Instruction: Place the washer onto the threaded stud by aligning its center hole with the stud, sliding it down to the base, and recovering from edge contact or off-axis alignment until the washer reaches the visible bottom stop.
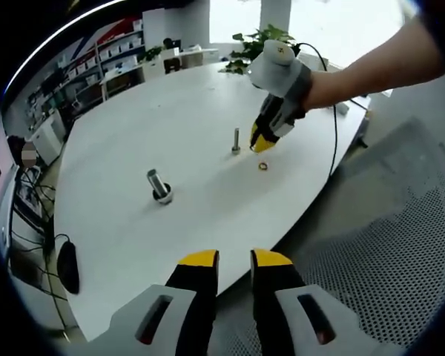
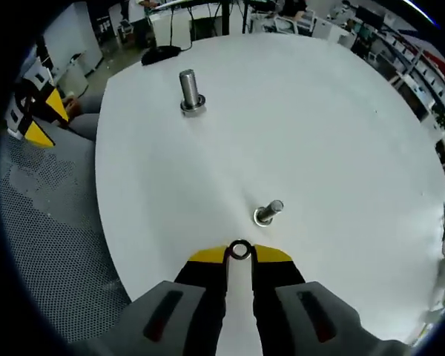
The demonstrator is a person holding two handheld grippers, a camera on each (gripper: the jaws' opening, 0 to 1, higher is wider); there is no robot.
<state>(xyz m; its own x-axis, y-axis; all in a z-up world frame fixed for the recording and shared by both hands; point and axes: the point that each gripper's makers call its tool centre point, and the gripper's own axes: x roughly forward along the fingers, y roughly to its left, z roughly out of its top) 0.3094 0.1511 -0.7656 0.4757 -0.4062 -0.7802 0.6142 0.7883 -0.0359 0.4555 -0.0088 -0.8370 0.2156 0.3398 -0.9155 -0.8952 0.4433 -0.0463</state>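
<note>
The threaded stud stands upright on the white table. A small brass washer lies flat on the table a little on the near side of the stud. My right gripper, held by a person's hand, hangs just above the washer. Its yellow-tipped jaws stand close together, and in the left gripper view the washer sits slightly clear of them. My left gripper stays off the table's edge, jaws close together with nothing between them.
A thicker bolt with a wide base stands further along the table. A black mouse lies near one end. A grey mesh chair sits beside the table edge. Shelves and plants stand beyond.
</note>
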